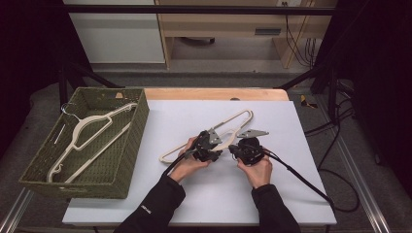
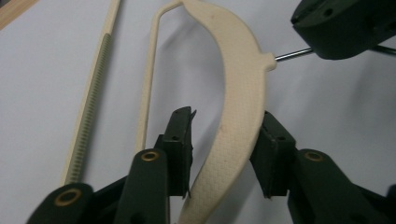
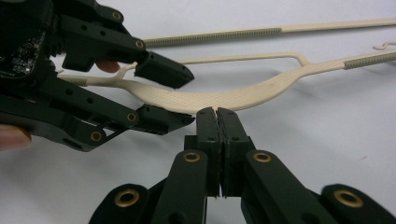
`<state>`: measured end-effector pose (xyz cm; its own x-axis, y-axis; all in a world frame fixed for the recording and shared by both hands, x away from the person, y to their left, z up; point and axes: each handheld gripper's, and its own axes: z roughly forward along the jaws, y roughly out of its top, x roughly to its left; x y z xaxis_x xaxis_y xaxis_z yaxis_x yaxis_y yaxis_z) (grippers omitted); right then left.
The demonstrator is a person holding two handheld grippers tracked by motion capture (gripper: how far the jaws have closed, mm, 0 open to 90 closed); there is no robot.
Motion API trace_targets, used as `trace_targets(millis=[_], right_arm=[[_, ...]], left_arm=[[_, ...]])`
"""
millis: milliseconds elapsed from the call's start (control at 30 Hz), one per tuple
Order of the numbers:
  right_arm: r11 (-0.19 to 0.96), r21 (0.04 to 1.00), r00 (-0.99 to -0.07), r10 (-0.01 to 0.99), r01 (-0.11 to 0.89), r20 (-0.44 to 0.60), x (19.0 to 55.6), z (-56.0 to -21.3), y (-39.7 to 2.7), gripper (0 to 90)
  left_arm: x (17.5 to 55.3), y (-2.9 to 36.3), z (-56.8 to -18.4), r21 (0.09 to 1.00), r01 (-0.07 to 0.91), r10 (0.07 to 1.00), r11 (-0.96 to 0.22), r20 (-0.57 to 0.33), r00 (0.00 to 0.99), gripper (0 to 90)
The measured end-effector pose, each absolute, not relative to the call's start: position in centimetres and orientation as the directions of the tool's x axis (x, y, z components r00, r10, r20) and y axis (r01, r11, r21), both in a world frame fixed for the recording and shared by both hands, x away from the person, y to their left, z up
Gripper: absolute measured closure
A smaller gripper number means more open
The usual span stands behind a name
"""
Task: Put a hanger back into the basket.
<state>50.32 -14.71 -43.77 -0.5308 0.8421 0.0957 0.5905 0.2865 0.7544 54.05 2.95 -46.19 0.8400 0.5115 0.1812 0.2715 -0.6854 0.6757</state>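
Cream plastic, the hanger (image 1: 210, 137) lies on the white table (image 1: 301, 194) at the middle of the high view, well right of the green woven basket (image 1: 127, 160) holding more hangers (image 1: 87, 133). The left gripper (image 2: 227, 140) straddles its broad curved shoulder, jaws narrowed but the left pad not touching. The right gripper (image 3: 216, 122) is clamped tight on the metal hook (image 2: 293, 54) at the hanger's neck.

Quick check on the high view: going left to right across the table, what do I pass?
Green woven basket with a cream hanger inside → left gripper straddling the cream hanger on the mat → right gripper → its black cable trailing off the right edge.
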Motion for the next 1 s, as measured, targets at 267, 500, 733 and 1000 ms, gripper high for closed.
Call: trace_targets(millis=[267,500,733,1000], right_arm=[[0.289,0.764,-0.539,0.837,0.577,0.091,50.2,-43.6,-14.8,89.2],[0.260,0.819,-0.578,0.810,0.511,0.103,49.5,-42.1,-15.6,79.9],[0.181,0.910,-0.573,0.816,0.373,0.073,48.0,-39.3,-18.3,49.6],[0.091,0.940,-0.517,0.850,0.328,0.098,46.6,-38.5,-22.2,28.0]], left_arm=[[53.8,2.6,-45.8,0.659,0.229,0.482,-0.717,0.230,0.845,67.5],[53.7,3.0,-45.2,0.662,0.202,0.467,-0.722,0.251,0.848,70.3],[53.6,4.1,-43.7,0.708,0.219,0.520,-0.671,0.238,0.820,73.6],[54.0,5.6,-41.5,0.726,0.234,0.575,-0.647,0.262,0.775,79.1]])
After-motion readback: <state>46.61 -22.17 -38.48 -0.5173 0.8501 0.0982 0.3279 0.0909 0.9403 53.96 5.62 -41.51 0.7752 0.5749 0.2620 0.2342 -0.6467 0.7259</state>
